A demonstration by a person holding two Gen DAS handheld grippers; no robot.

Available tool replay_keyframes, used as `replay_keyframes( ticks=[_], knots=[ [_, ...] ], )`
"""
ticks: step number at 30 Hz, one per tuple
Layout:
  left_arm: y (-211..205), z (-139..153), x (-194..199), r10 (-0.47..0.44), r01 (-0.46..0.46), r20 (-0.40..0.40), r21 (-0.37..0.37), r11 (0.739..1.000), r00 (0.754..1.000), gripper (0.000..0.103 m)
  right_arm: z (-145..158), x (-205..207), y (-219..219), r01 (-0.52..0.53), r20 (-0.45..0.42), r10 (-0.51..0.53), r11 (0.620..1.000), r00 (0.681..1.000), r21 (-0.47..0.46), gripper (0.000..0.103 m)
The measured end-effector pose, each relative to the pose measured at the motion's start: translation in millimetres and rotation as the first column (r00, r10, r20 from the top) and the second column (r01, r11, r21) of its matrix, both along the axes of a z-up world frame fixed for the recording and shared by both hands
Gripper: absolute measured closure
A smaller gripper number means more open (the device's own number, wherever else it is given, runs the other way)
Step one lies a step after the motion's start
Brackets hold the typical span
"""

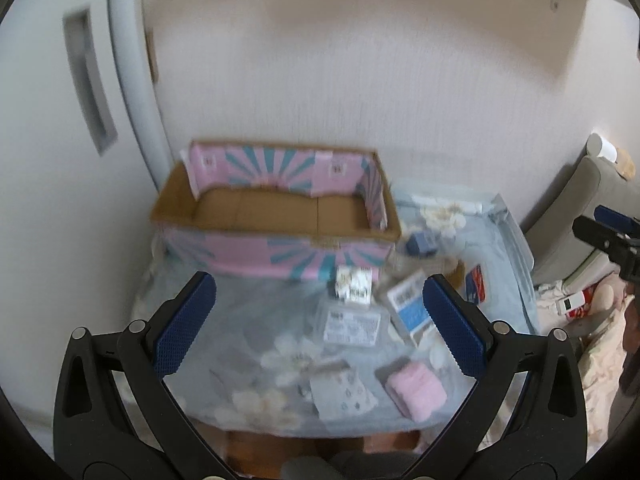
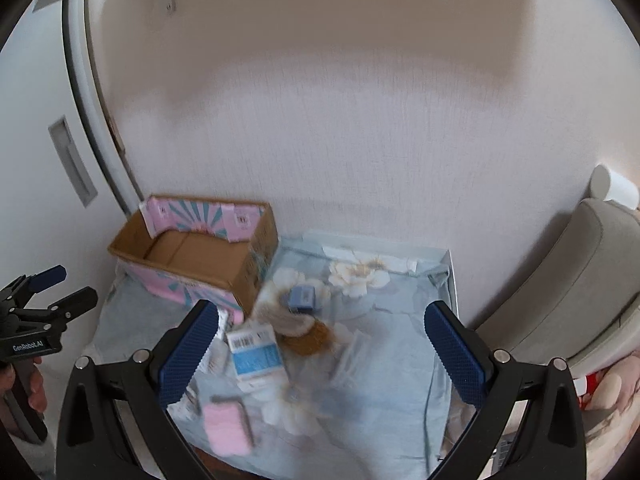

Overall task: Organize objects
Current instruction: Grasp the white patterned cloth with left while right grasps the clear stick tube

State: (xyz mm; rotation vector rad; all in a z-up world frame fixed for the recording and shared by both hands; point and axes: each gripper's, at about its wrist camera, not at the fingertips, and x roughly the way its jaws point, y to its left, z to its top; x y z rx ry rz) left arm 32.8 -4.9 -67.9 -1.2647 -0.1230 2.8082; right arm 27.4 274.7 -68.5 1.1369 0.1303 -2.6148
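Both the left gripper (image 1: 320, 328) and right gripper (image 2: 320, 354) hover spread and empty, presumably to pick, while the pink-and-teal open cardboard box (image 1: 276, 216) waits empty at the floral-clothed counter's (image 2: 376, 384) far-left corner, blurred small packets (image 1: 352, 322) scattered beside it.

home, living room | floral cloth (image 2: 360, 360) | grey armchair (image 2: 580, 280) | sliding door (image 1: 48, 160)

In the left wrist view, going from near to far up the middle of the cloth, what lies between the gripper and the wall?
Pink folded cloth → clear flat packet with a white label → small patterned white packet → pink and teal cardboard box, open and empty, against the wall.
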Motion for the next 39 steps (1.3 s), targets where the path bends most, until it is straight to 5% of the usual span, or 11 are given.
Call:
replay_keyframes(
  ticks=[7,18,28,32,35,39],
  knots=[
    [-1.6,-67.6,24.4,0.05,-0.056,0.105,0.052,0.997,0.993,0.0,-54.8,-16.6,23.1,-0.037,0.084,0.034,0.999,0.996,0.03,0.001],
    [14.1,-148.3,30.2,0.092,-0.117,0.224,0.102,0.988,0.97,0.004,-131.6,-37.3,10.8,0.06,0.191,-0.062,0.998,0.98,0.015,0.003],
    [20.9,-179.3,17.2,0.1,-0.134,0.276,0.106,0.985,0.956,0.02,-176.7,-58.8,-1.5,0.155,0.299,-0.158,0.987,0.941,0.032,0.036],
    [18.6,-185.4,15.3,0.096,-0.143,0.286,0.148,0.979,0.954,0.034,-187.3,-61.1,-8.6,0.171,0.325,-0.176,0.984,0.929,0.043,0.053],
    [19.4,-185.7,14.3,0.093,-0.14,0.281,0.152,0.978,0.955,0.037,-189.8,-61.0,-9.9,0.199,0.325,-0.209,0.978,0.922,0.064,0.068],
    [19.3,-186.2,11.3,0.084,-0.134,0.282,0.163,0.977,0.956,0.039,-192.6,-63.2,-3.1,0.235,0.342,-0.243,0.97,0.908,0.064,0.076]
  ],
)
